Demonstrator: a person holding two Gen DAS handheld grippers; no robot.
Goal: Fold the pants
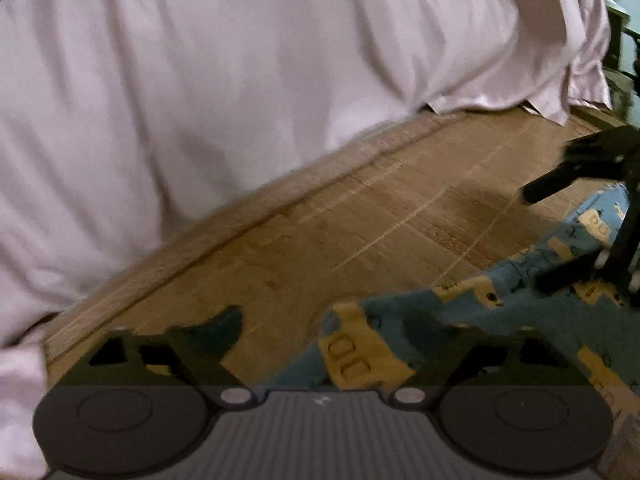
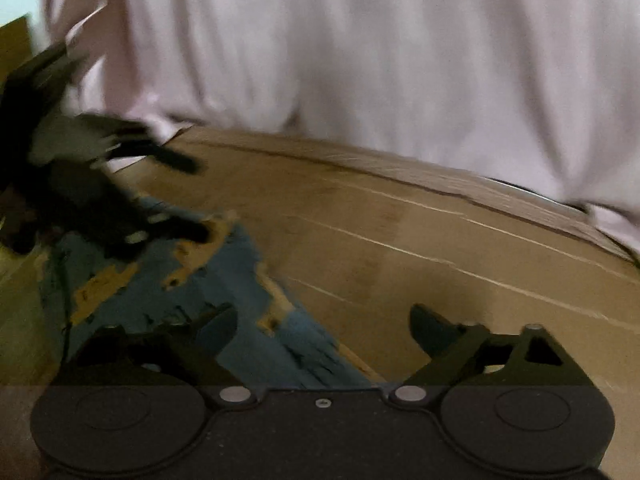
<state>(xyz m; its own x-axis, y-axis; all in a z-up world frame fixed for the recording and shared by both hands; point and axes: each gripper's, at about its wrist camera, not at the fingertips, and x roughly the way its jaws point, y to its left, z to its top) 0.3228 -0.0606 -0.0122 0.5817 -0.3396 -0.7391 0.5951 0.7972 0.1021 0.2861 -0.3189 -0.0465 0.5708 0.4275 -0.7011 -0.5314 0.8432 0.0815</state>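
Note:
The pants (image 1: 404, 320) are blue with yellow patches and lie crumpled on a wooden tabletop (image 1: 360, 216). In the left wrist view my left gripper (image 1: 344, 324) is open, its left finger (image 1: 224, 328) over bare wood and its right finger partly hidden by the fabric. My right gripper (image 1: 552, 236) shows at the right edge, fingers spread over the pants. In the right wrist view my right gripper (image 2: 324, 324) is open, with the pants (image 2: 224, 280) reaching between its fingers from the left. My left gripper (image 2: 192, 198), blurred, stands open above the fabric's far end.
A pale pink draped cloth (image 1: 240, 80) hangs along the table's far edge (image 2: 440, 176) and fills the background of both views. Bare wood (image 2: 460, 260) stretches to the right of the pants. Dark furniture (image 1: 624, 52) shows at the far right.

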